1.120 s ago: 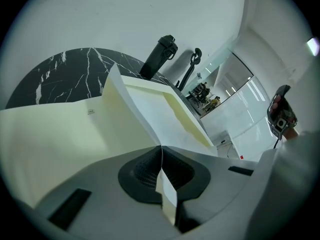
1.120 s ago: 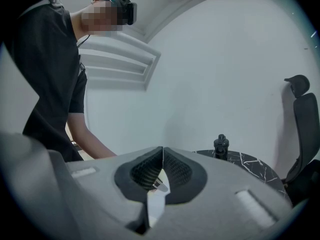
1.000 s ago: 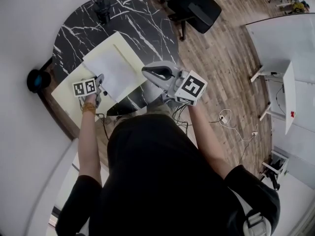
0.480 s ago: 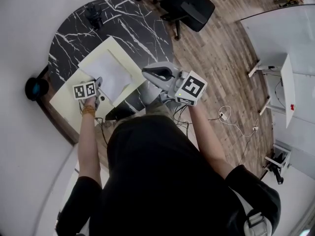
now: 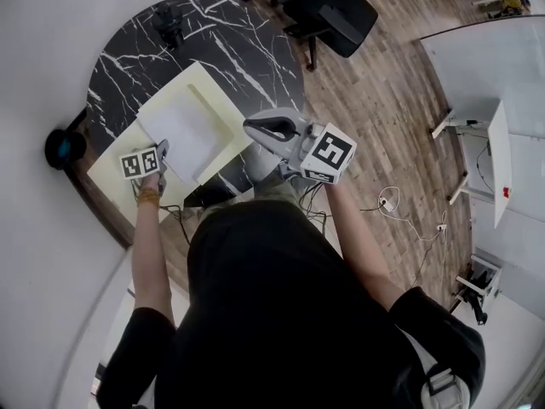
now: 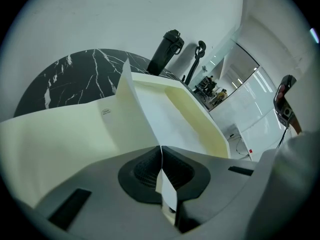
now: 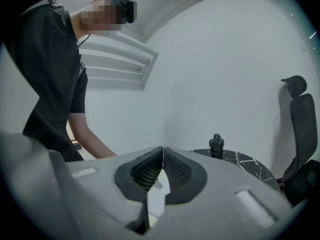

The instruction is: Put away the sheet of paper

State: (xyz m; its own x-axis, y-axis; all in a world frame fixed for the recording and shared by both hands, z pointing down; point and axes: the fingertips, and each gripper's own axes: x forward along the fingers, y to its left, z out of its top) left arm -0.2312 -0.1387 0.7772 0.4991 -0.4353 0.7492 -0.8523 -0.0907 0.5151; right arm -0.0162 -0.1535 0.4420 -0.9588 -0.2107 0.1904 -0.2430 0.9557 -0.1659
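Ref. point: cream folder [image 5: 109, 175] [image 6: 55, 139], lying open on black marble table [image 5: 243, 45] [image 6: 65, 79].

L gripper [image 5: 161, 150] [image 6: 161, 150]: over folder's near part, pointing down at it. Clenched, both pads pressing on edge of paper [image 5: 183, 126] [image 6: 150, 114]. Grip confirmed in left gripper view.

Paper: white, one sheet, over folder's middle. Near edge is in L gripper. Corner on its left side stands up off folder. Rest runs into folder's rimmed half, on the right in left gripper view. Whether that part lies flat: cannot tell.

R gripper [image 5: 254, 126] [image 7: 162, 150]: well apart from folder, off its right side past table edge, held roughly level. Jaws together, nothing gripped, no contact w/ paper or folder.

Other items: black bottle [image 5: 170, 24] [image 6: 167, 51] [image 7: 216, 145] upright on table beyond folder's far side, apart from it. Black chair [image 5: 336, 11] [image 7: 302, 129] on wood floor [image 5: 383, 118], beyond table from folder.
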